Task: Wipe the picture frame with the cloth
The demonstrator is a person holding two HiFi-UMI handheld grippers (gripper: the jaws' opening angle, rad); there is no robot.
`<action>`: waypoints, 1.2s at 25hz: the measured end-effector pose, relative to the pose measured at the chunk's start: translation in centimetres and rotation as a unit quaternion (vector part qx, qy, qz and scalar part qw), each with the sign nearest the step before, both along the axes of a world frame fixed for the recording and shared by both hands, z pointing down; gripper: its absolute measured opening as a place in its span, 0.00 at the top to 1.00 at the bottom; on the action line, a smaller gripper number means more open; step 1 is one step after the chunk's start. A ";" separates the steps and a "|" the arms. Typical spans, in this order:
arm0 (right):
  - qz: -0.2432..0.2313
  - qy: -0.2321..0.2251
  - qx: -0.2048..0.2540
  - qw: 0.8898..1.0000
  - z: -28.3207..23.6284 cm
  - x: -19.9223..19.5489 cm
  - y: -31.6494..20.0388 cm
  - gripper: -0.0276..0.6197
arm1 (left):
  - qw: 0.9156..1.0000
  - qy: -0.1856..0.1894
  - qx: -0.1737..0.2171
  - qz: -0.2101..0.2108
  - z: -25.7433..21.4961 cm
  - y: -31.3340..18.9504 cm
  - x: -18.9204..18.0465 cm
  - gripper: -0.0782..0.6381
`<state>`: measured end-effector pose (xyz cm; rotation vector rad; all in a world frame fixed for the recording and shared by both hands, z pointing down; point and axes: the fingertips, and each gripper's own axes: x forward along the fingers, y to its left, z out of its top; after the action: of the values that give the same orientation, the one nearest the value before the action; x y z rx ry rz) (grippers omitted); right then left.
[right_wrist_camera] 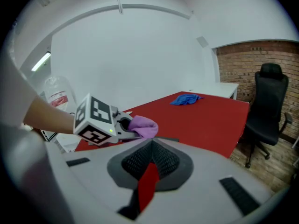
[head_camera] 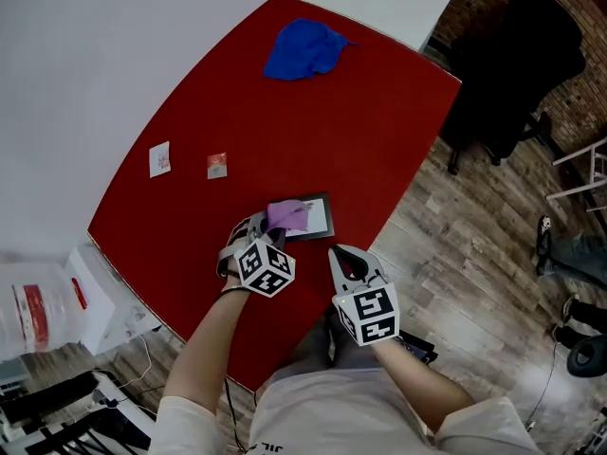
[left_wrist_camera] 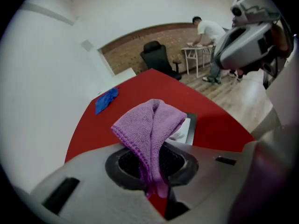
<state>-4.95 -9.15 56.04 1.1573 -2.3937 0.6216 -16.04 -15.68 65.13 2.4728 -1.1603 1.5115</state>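
Note:
A small dark-edged picture frame [head_camera: 321,218] lies flat on the red table [head_camera: 313,131], near its front edge. My left gripper [head_camera: 268,224] is shut on a purple cloth [head_camera: 288,216], which rests over the frame's left part. In the left gripper view the purple cloth [left_wrist_camera: 152,125] bunches up out of the shut left gripper [left_wrist_camera: 155,174], and the frame [left_wrist_camera: 188,129] shows just behind it. My right gripper [head_camera: 345,260] hovers to the right of the frame by the table edge, shut with nothing in it. The right gripper view shows its tips [right_wrist_camera: 152,141] together, with the cloth [right_wrist_camera: 144,126] beyond.
A blue cloth [head_camera: 305,50] lies at the table's far end. Two small cards [head_camera: 159,159] [head_camera: 217,166] sit at the left. A black office chair [head_camera: 512,74] stands right of the table on wood floor. A plastic bottle [head_camera: 33,316] is at lower left.

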 end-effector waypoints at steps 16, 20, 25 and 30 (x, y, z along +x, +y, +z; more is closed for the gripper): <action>-0.005 -0.010 -0.015 1.000 1.2 0.3 0.1 0.95 | 0.988 -0.116 -0.050 0.092 3.5 0.5 0.7 0.80; -0.005 -0.015 -0.022 1.000 1.5 0.2 0.1 0.95 | 0.983 -0.124 -0.067 0.119 4.0 4.8 1.7 0.80; -0.008 -0.017 -0.025 1.000 1.7 -0.1 0.4 0.95 | 0.982 -0.129 -0.065 0.120 3.9 4.2 1.8 0.80; -0.004 -0.015 -0.028 0.999 2.0 0.3 0.8 0.95 | 0.984 -0.128 -0.065 0.102 3.2 -1.3 1.3 0.80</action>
<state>-4.65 -8.31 58.02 1.1214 -2.3891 0.7048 -14.71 -17.02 68.31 2.4278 -0.8192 1.9387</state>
